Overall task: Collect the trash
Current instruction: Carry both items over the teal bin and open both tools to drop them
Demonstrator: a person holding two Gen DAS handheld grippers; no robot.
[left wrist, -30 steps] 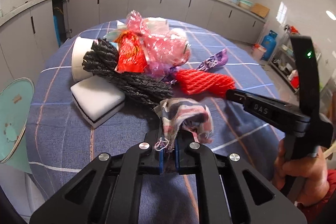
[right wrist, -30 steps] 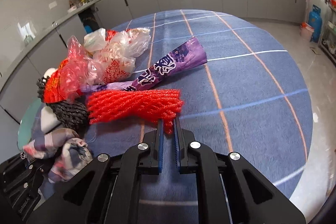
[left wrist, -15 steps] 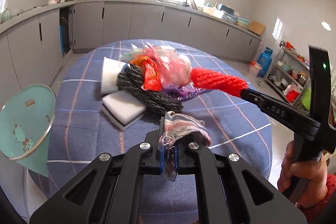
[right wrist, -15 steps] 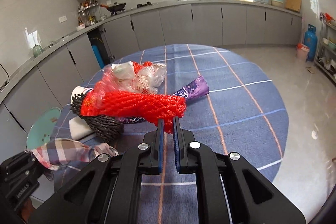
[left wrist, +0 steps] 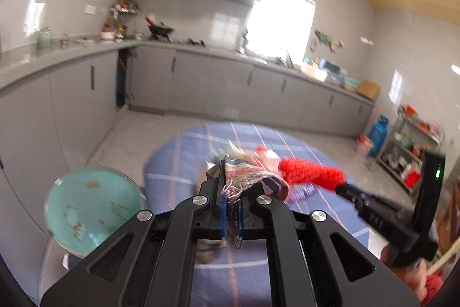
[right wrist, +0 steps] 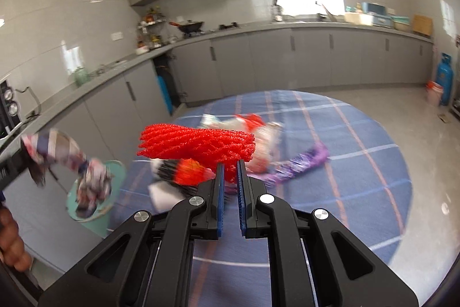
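My left gripper (left wrist: 232, 206) is shut on a plaid cloth rag (left wrist: 250, 177), lifted clear above the round table; the rag (right wrist: 86, 177) also hangs at the left of the right wrist view. My right gripper (right wrist: 230, 177) is shut on a red foam net (right wrist: 198, 144), held in the air over the table; the same net (left wrist: 312, 170) shows beyond the rag in the left wrist view. Left on the blue checked tablecloth (right wrist: 359, 163) are a purple wrapper (right wrist: 302, 163), crumpled plastic bags (right wrist: 258, 134), a black net and a white sponge (right wrist: 164, 192), all blurred.
A teal bin (left wrist: 89, 209) stands by the table's left side. Grey kitchen cabinets (right wrist: 316, 62) run along the far walls, with a blue gas cylinder (right wrist: 444, 76) at the right. A hand (right wrist: 11, 243) grips the left tool.
Both grippers rose away from the table, carrying the rag and the red net up off the pile. The views tipped upward, showing more of the kitchen walls and ceiling.
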